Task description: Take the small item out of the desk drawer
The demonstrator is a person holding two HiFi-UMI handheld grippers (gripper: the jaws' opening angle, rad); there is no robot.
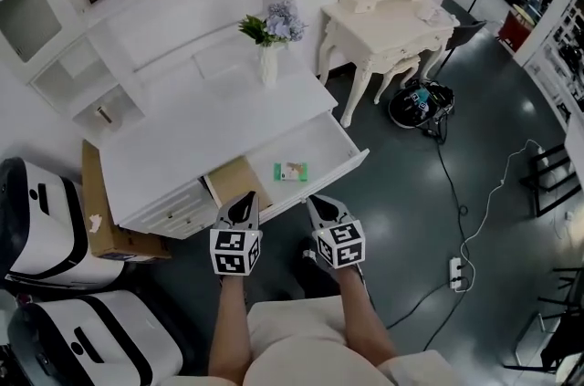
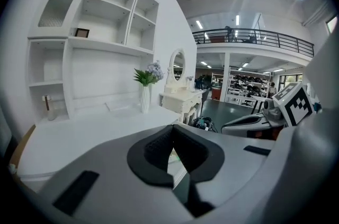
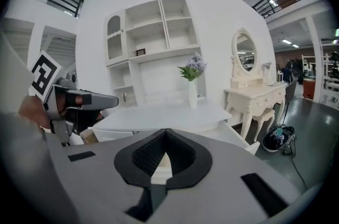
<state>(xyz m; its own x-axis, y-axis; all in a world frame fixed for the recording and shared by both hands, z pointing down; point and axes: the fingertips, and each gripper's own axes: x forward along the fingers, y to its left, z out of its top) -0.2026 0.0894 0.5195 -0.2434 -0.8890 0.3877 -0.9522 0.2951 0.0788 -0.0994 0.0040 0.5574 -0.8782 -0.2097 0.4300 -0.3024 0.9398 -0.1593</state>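
Note:
The white desk's drawer [image 1: 354, 160] stands pulled open, and a small green item [image 1: 292, 171] lies flat inside it near the front. Both grippers hover side by side just in front of the drawer's front edge, pointing at it. My left gripper [image 1: 243, 205] is shut with nothing between its pads. My right gripper [image 1: 322, 204] is shut and empty too. In the left gripper view the jaws [image 2: 170, 136] meet at the tips, with the right gripper [image 2: 256, 122] beside them. The right gripper view shows its closed jaws [image 3: 166, 136] over the drawer [image 3: 233, 135].
A vase of flowers [image 1: 269, 54] stands at the back of the desk top [image 1: 210, 115]. A white dressing table [image 1: 388, 21] is to the right. A cardboard box [image 1: 102, 215] and white machines [image 1: 41, 220] sit at the left. A cable and power strip [image 1: 455, 271] lie on the floor.

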